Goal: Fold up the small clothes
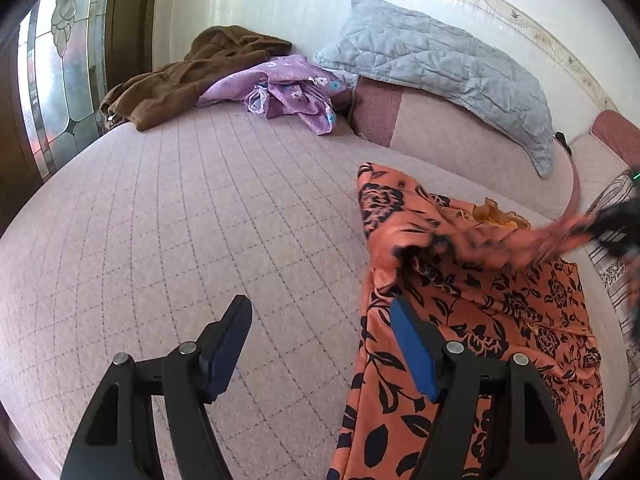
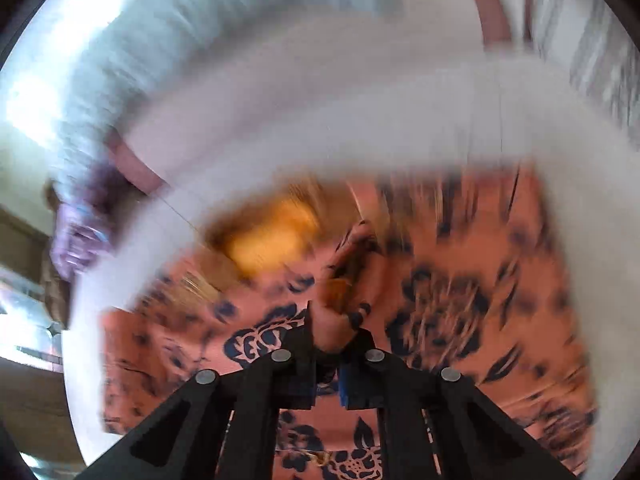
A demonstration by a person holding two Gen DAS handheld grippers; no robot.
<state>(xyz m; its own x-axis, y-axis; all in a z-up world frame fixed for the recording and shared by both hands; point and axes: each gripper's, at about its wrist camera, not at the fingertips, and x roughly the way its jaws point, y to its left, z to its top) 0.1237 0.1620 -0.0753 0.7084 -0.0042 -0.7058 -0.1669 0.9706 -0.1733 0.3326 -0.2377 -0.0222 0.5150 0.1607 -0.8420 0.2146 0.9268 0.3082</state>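
Observation:
An orange garment with dark floral print lies on the pink quilted bed, at the right of the left wrist view. My left gripper is open and empty, its right finger over the garment's left edge. My right gripper is shut on a fold of the orange garment and lifts it; the right wrist view is blurred by motion. The right gripper also shows blurred at the right edge of the left wrist view, pulling cloth up.
A purple floral cloth and a brown garment lie at the far side of the bed. A grey quilted pillow leans on the wall. A stained-glass window is on the left. Striped fabric lies at the right.

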